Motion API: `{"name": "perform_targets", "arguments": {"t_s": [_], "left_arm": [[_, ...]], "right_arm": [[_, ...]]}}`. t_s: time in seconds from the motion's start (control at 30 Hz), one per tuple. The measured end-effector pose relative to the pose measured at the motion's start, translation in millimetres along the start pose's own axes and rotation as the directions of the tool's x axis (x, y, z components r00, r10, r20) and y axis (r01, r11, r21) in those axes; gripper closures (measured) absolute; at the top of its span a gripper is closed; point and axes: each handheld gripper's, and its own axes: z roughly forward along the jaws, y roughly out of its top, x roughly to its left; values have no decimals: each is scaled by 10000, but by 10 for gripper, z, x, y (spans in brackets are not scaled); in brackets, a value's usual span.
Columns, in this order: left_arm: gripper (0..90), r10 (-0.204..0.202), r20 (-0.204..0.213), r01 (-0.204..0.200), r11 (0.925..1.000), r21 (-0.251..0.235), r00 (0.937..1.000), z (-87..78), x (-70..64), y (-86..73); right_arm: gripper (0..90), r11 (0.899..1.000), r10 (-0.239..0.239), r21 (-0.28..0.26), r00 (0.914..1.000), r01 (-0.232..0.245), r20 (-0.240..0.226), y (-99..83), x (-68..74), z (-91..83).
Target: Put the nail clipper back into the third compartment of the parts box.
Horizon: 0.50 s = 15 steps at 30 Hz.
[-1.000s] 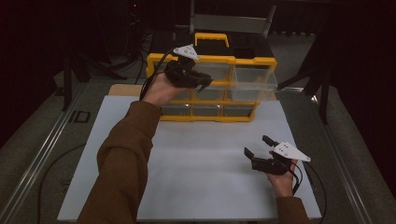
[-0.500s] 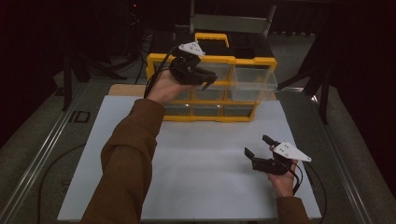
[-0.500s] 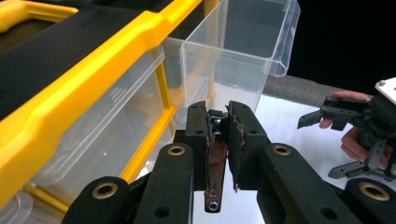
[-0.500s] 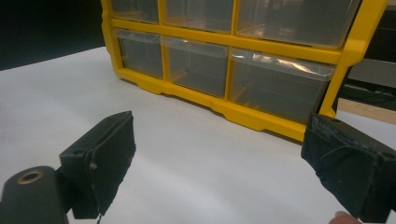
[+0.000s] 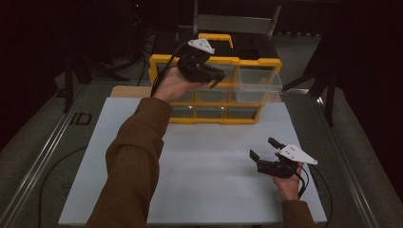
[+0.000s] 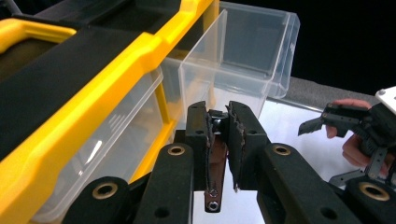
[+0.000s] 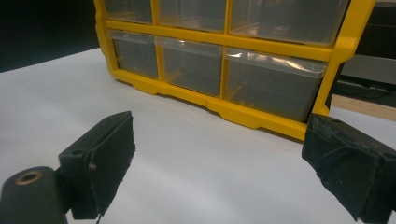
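Item: small metal fastener, apparently a screw or bolt (image 6: 215, 154), dark and slender with a bright tip at its lower end; exact type too small to tell. Location: pinched between the closed jaws of the left tool (image 6: 218, 135), held aloft just in front of the pulled-out clear drawer (image 6: 243, 60) at the top right of the yellow drawer cabinet (image 5: 164, 66). Handling, as judged: light, rigid, hard and smooth, so liable to slip or pivot between the pads; not fragile, but it would bounce or roll if dropped. It is best held across the shank, as now, with the head clear of the pads. The drawer is thin transparent plastic, light and somewhat flexible, open at the top for a drop from above. Right tool (image 5: 266, 154): jaws spread wide, empty, resting low over the tabletop (image 5: 209, 166) well apart from the cabinet, facing its lower drawers (image 7: 271, 88). Surface: flat matte white board on a grey tabletop with a metal rail along the left edge. Room: dark, black-curtained surroundings, cables trailing, a stand behind the cabinet.
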Motion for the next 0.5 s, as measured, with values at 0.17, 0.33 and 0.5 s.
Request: {"name": "perform_targets", "arguments": {"t_s": [0.17, 0.33, 0.5], "left_arm": [[807, -9, 73, 10, 9999, -141, 10000, 7, 0, 33], [808, 28, 45, -27, 9999, -143, 10000, 12, 0, 78], [807, 123, 51, -122, 9998, -144, 9999, 28, -12, 133]], "right_arm": [[92, 10000, -31, 4, 10000, 31, -5, 0, 4, 3], [92, 10000, 18, 7, 10000, -18, 4, -4, -2, 4], [92, 10000, 7, 11, 10000, -7, -2, -5, 2, 7]]}}
